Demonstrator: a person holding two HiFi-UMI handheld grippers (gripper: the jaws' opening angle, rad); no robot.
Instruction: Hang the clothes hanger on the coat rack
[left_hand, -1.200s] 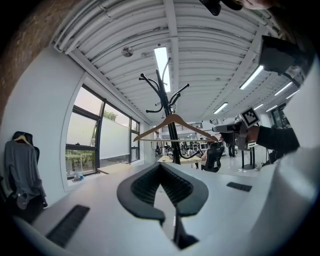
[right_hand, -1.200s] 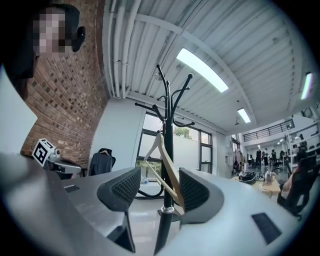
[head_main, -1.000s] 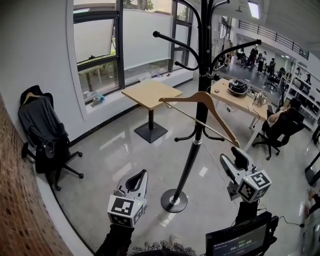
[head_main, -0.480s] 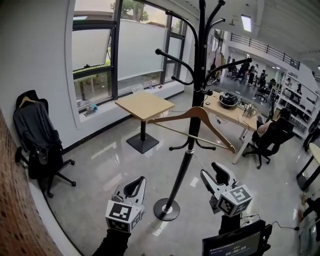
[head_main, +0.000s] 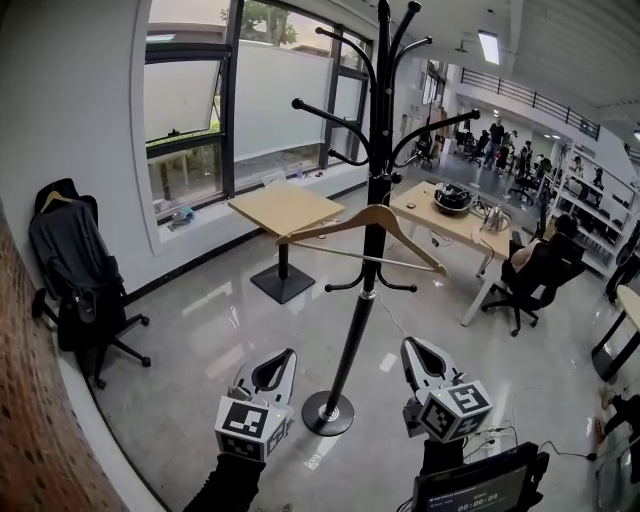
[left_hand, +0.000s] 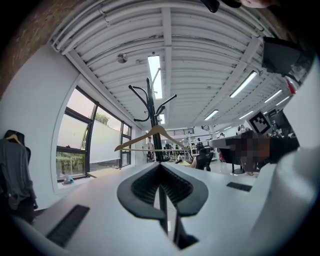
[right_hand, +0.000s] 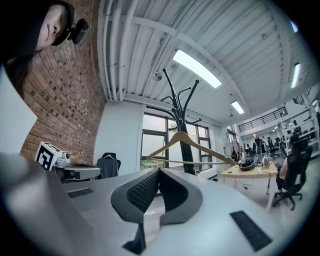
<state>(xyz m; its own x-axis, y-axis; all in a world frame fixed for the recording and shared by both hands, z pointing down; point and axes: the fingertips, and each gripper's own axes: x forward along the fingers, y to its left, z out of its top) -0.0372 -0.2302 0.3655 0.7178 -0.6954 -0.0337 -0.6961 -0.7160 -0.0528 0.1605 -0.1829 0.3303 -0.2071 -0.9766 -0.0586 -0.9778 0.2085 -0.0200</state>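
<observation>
Office floor (head_main: 200, 320), hanger (head_main: 325, 226) hung on coat rack (head_main: 350, 340)

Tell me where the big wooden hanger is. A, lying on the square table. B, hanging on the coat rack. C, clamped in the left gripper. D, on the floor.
B: the hanger hangs on the coat rack, well above the left gripper and right gripper, neither of which touches it.
</observation>
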